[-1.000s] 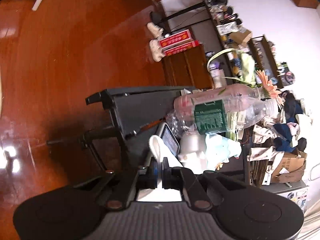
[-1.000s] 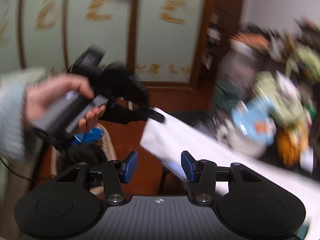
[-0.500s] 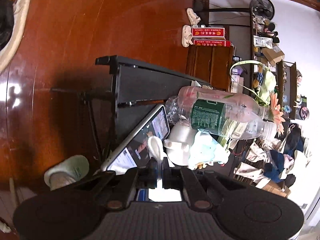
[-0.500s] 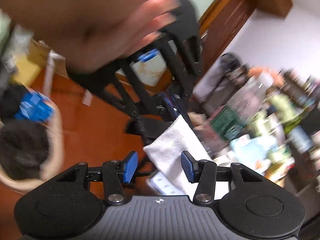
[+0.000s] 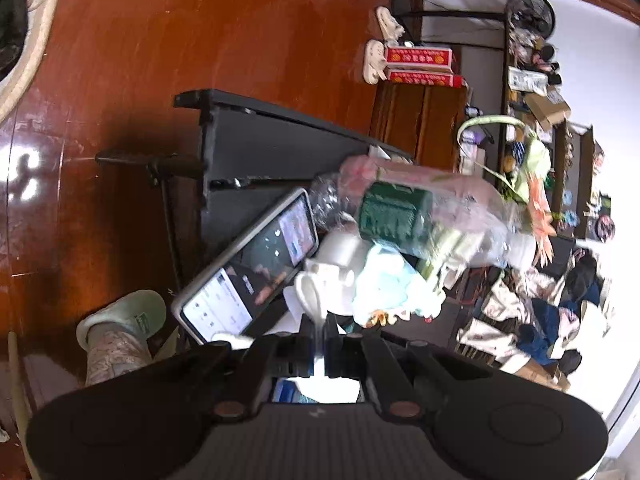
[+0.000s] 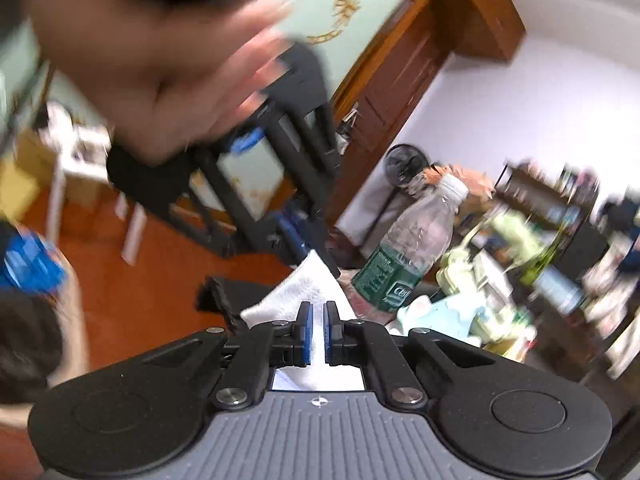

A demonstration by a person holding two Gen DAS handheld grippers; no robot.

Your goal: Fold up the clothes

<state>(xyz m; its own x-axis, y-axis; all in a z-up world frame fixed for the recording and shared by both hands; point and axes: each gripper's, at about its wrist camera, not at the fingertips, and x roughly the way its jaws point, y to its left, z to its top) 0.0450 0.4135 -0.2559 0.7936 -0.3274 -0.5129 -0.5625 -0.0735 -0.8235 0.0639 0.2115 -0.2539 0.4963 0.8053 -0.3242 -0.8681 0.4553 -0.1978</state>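
Both grippers (image 5: 319,334) (image 6: 316,334) apparently pinching white cloth (image 6: 306,286).

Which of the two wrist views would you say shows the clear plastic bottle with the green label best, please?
The right wrist view: the clear plastic bottle with the green label stands upright there, its white cap, neck and label all visible with only slight blur. In the left wrist view the bottle appears sideways and motion-smeared, its cap end lost in clutter.

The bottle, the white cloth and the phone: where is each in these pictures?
bottle (image 6: 404,256): right wrist view, on its green label.
white cloth (image 6: 308,288): right wrist view, on the weave ahead of the fingers.
phone (image 5: 256,272): left wrist view, on its lit screen.
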